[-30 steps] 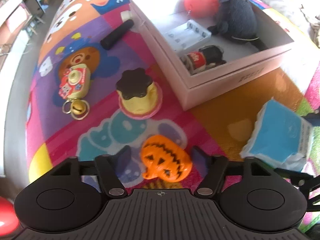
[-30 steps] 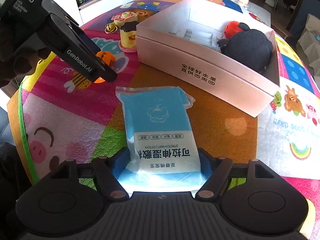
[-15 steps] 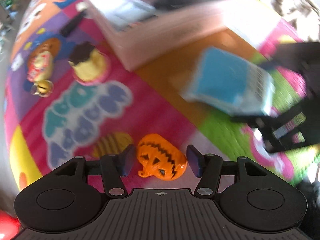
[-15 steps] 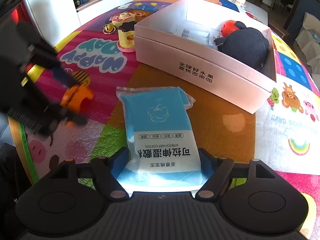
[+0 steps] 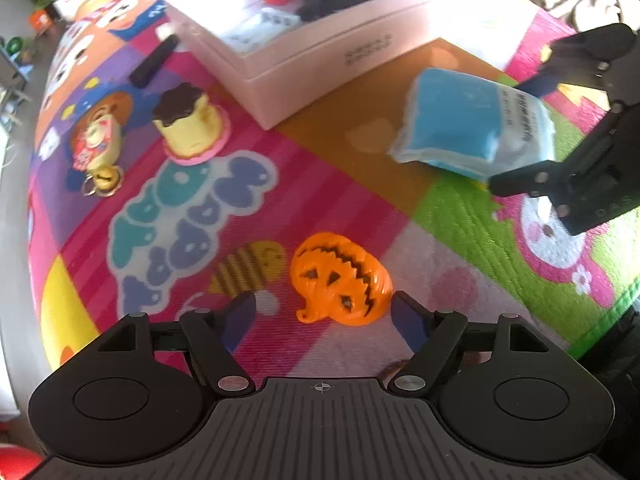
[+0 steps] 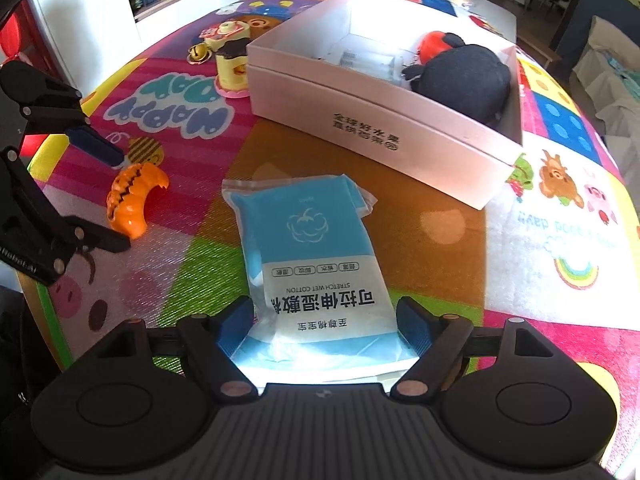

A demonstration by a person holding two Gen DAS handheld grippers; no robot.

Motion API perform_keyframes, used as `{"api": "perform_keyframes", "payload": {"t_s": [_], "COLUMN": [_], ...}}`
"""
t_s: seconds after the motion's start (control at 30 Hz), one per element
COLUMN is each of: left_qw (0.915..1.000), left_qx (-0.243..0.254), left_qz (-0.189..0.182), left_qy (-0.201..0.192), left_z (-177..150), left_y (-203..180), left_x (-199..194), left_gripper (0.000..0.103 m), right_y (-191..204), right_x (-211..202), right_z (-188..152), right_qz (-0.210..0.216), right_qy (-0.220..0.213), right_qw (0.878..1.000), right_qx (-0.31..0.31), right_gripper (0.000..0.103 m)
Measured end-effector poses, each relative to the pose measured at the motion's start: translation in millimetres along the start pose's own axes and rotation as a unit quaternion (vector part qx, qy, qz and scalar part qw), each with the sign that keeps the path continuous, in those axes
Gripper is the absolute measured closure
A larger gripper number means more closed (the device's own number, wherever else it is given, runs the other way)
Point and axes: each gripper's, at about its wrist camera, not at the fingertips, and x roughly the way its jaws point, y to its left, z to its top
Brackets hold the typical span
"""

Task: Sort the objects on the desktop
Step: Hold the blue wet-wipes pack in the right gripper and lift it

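An orange pumpkin toy [image 5: 340, 278] lies on the colourful mat between the fingers of my left gripper [image 5: 324, 316], which is open and not touching it. It also shows in the right wrist view [image 6: 134, 200]. My right gripper [image 6: 326, 322] is shut on a blue wet-cotton packet [image 6: 316, 264], lifted a little off the mat; the packet shows in the left wrist view [image 5: 472, 128]. A white box [image 6: 384, 128] holds a black plush [image 6: 464, 76], a red toy [image 6: 434, 46] and a clear battery case [image 6: 366, 60].
A yellow pudding toy [image 5: 188, 124], a camera keychain with a bell [image 5: 98, 148] and a black cylinder [image 5: 154, 60] lie on the mat left of the box. The mat edge runs close behind both grippers.
My left gripper has swung back toward the mat's near edge with the pumpkin, then opened, leaving it lying on the mat. The right gripper stays on the packet.
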Motion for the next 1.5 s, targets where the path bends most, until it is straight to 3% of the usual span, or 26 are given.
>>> {"api": "perform_keyframes", "payload": {"t_s": [0.37,0.43,0.5,0.67,0.77,0.8,1.0,1.2,1.4,1.5], "left_qw": [0.9996,0.9996,0.9996,0.9993,0.9987,0.9985,0.9918,0.998,0.9979,0.9975], "left_qx": [-0.027,-0.028,-0.028,-0.027,-0.027,-0.026,-0.009,0.016,0.024,0.028], "left_qz": [-0.004,-0.005,-0.009,-0.02,-0.033,-0.039,-0.122,-0.04,-0.047,-0.051], "left_qy": [-0.003,-0.005,-0.004,-0.015,-0.027,-0.027,-0.036,-0.047,-0.038,-0.041], "left_z": [-1,-2,-2,-1,2,2,-1,6,8,8], "left_y": [10,10,10,11,11,10,3,-3,-4,-6], "left_x": [5,5,4,1,0,0,-10,-3,9,6], "left_gripper": [0.021,0.021,0.021,0.021,0.023,0.029,0.03,0.024,0.028,0.038], "right_y": [5,5,7,12,11,10,3,-1,-1,4], "right_x": [8,10,7,2,2,2,-2,7,13,13], "right_z": [20,25,28,30,28,28,26,31,32,32], "right_qz": [-0.014,-0.001,0.004,0.005,0.002,0.001,0.002,0.01,0.014,0.018], "right_qy": [-0.012,-0.005,-0.007,0.002,0.006,0.006,-0.006,-0.009,-0.002,0.009], "right_qw": [1.0,1.0,1.0,1.0,1.0,1.0,1.0,1.0,1.0,1.0], "right_qx": [-0.014,-0.013,-0.012,-0.024,-0.019,-0.014,-0.003,0.008,0.022,0.012], "right_gripper": [0.024,0.042,0.048,0.048,0.036,0.034,0.031,0.03,0.03,0.047]}}
